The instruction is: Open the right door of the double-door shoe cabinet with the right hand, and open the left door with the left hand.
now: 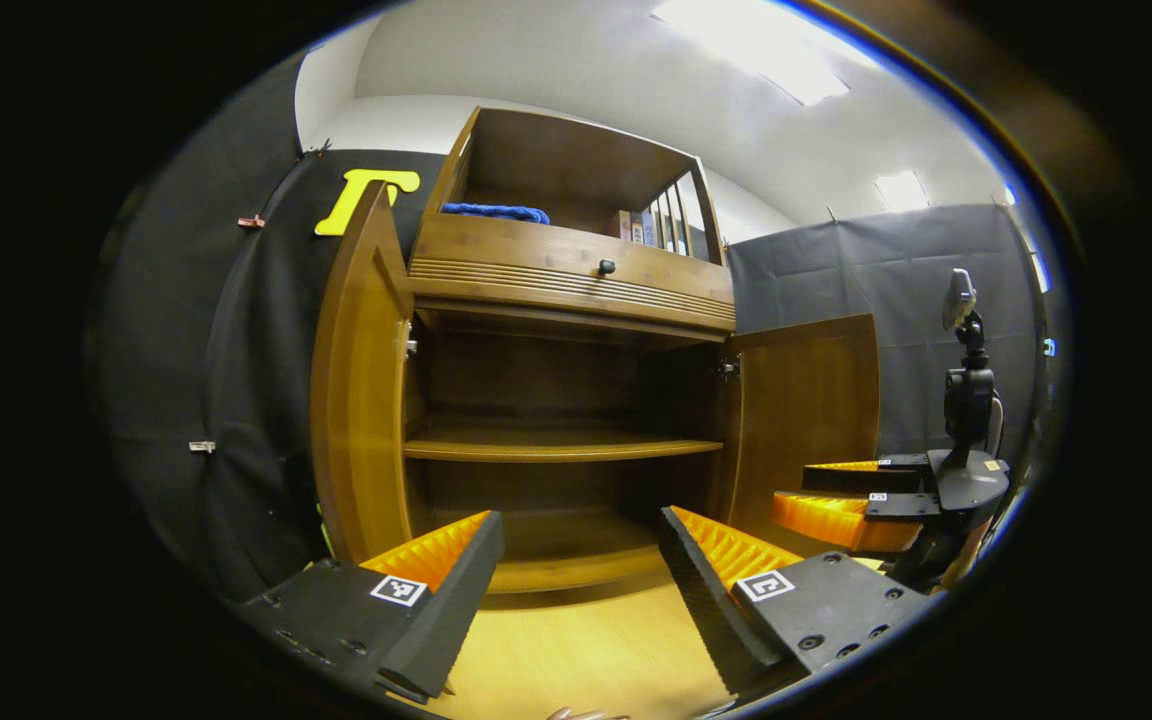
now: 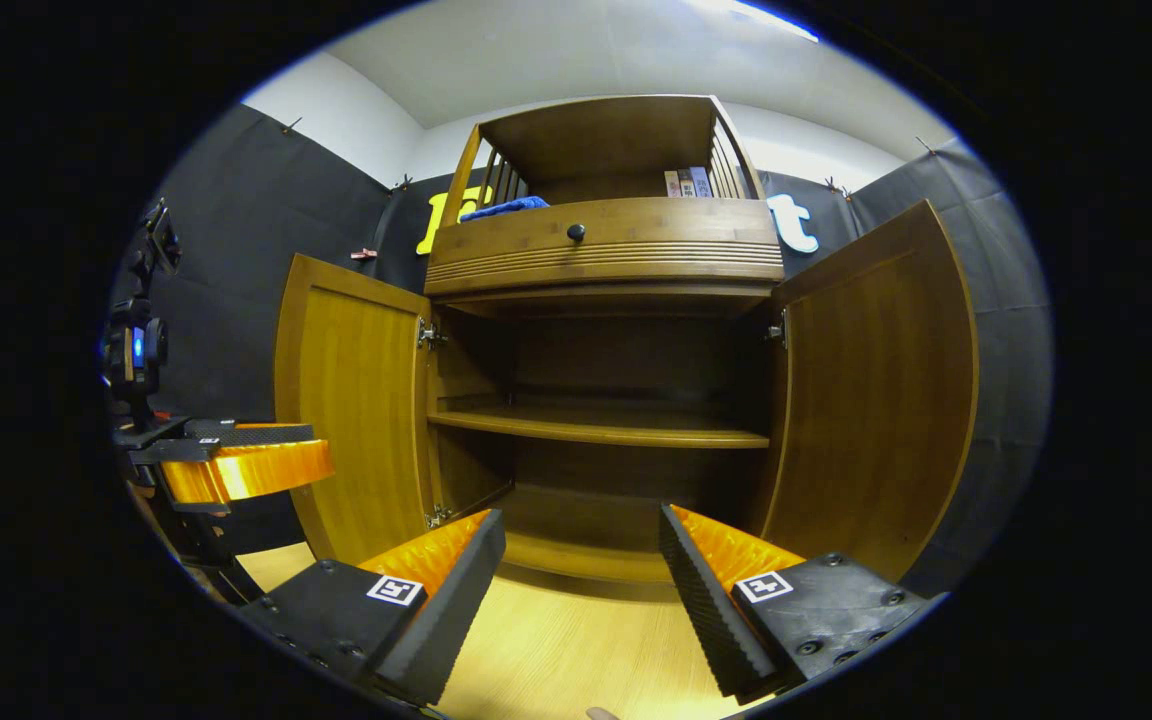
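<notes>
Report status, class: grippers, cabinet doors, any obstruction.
Left gripper and right gripper: jaws open, holding nothing. Shoe cabinet's left door and right door both swung wide open. Shelf bare; nothing in the way.

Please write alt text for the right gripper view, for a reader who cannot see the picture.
A wooden shoe cabinet stands with its left door and right door both swung open, showing one bare inner shelf. The right gripper is open and holds nothing; the left gripper is off to the left.

honey-brown wood shoe cabinet (image 2: 626, 330), ridged drawer (image 2: 606, 248) with black knob (image 2: 576, 233); blue cloth (image 2: 506, 207) on top.
</notes>
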A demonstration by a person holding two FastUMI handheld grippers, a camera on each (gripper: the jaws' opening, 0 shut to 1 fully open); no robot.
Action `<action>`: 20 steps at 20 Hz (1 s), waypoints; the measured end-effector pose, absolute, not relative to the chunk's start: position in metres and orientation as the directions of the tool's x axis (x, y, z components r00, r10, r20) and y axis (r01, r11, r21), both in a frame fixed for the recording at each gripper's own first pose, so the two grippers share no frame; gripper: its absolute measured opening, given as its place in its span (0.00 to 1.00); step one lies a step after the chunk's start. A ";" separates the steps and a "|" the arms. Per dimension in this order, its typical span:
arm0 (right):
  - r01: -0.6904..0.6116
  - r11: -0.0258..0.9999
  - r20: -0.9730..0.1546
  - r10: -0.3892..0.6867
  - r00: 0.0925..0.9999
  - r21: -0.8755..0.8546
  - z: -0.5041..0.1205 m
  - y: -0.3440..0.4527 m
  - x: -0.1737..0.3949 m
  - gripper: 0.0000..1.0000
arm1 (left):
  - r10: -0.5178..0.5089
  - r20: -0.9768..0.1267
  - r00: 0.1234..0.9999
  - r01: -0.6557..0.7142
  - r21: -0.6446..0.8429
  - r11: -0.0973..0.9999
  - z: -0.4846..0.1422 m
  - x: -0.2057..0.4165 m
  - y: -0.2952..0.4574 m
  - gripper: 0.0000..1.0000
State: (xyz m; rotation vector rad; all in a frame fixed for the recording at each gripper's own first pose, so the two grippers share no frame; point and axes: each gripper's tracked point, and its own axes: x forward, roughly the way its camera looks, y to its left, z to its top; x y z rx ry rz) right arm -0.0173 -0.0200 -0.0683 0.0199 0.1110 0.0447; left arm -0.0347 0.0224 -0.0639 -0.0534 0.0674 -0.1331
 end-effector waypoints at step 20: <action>-0.062 0.998 -0.039 0.062 0.997 0.002 -0.042 -0.016 -0.042 1.00 | -0.118 -0.032 0.993 0.117 -0.031 0.993 -0.058 -0.035 0.014 0.96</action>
